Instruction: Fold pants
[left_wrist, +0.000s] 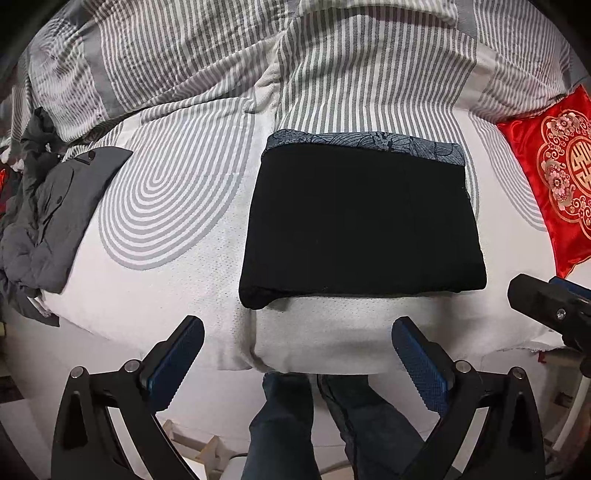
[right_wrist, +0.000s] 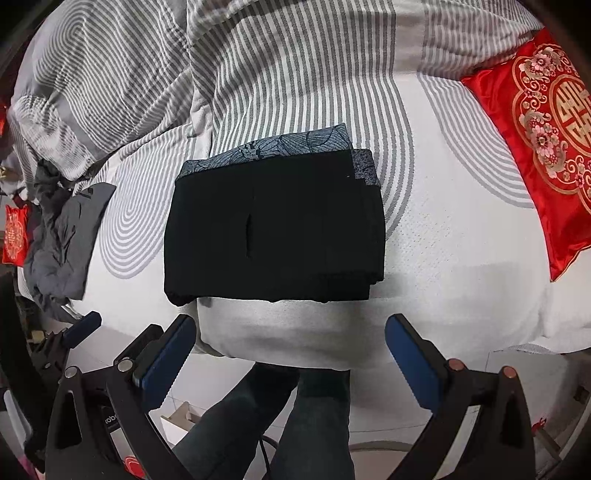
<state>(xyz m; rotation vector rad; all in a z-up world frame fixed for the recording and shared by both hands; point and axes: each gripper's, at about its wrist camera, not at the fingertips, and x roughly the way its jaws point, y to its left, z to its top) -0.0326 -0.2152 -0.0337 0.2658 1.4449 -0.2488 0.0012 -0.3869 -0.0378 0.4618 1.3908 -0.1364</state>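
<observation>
The black pants (left_wrist: 362, 218) lie folded into a flat rectangle near the front edge of the bed, with a blue-grey patterned band along their far side; the right wrist view shows the same pants (right_wrist: 273, 225). My left gripper (left_wrist: 297, 328) hangs open just in front of the mattress edge, below the pants and clear of them, nothing between its blue pads. My right gripper (right_wrist: 290, 325) is open too, held at the same height before the bed edge. The right gripper's tip (left_wrist: 546, 306) shows at the far right of the left wrist view.
A striped grey-white duvet (left_wrist: 332, 66) is bunched behind the pants. A grey garment (left_wrist: 55, 210) lies crumpled at the left of the mattress (left_wrist: 155, 295). A red embroidered cushion (right_wrist: 546, 140) sits at the right. A person's legs in jeans (left_wrist: 295, 424) stand below the bed edge.
</observation>
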